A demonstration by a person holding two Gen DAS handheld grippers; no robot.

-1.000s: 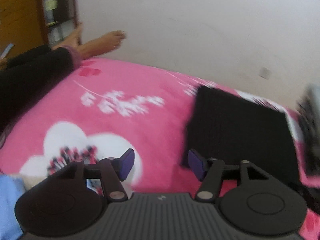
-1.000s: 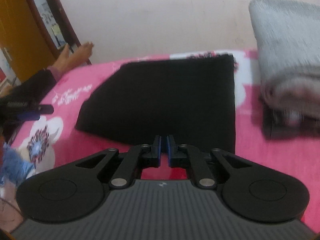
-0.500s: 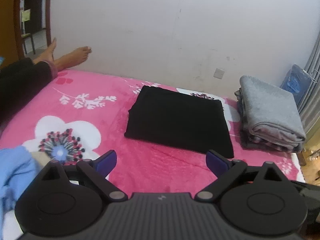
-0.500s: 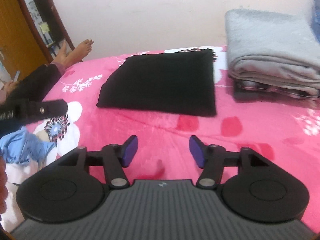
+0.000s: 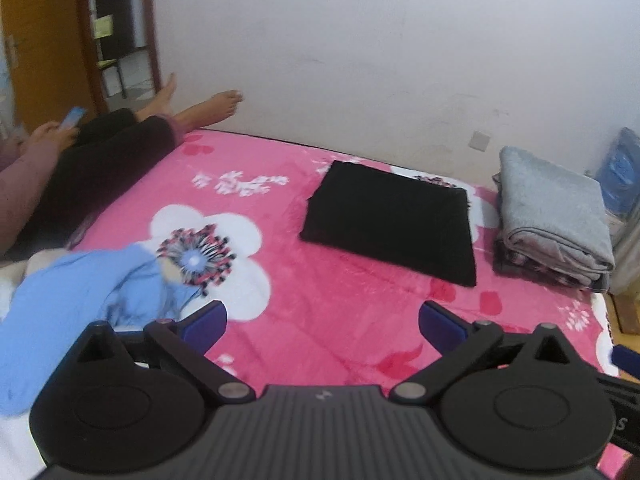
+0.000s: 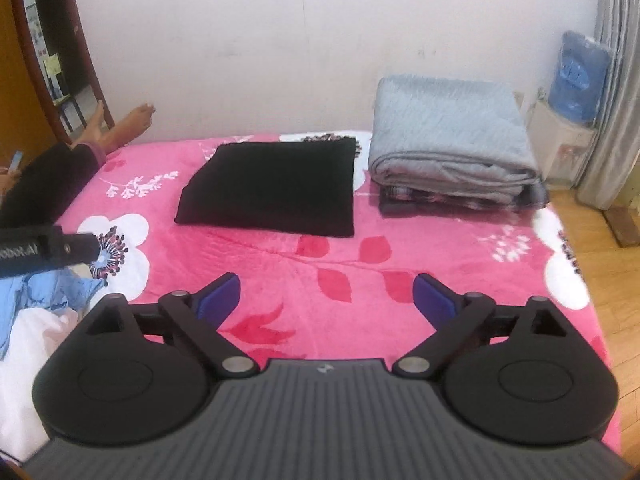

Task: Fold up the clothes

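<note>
While both sets of jaws have just been opening, the left hand-held gripper [image 5: 322, 322] and right hand-held gripper [image 6: 326, 294] now gape wide over the pink bed [image 6: 320, 256] with nothing between them. Folded black garment [image 6: 272, 188] lies flat mid-frame, just left of the grey folded stack [image 6: 448, 148]. Crumpled blue clothes [image 5: 80, 304] sit lower left, and someone's legs [image 5: 104, 160] rest upper left.

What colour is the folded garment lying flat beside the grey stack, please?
Black, clearest in the right wrist view.
</note>
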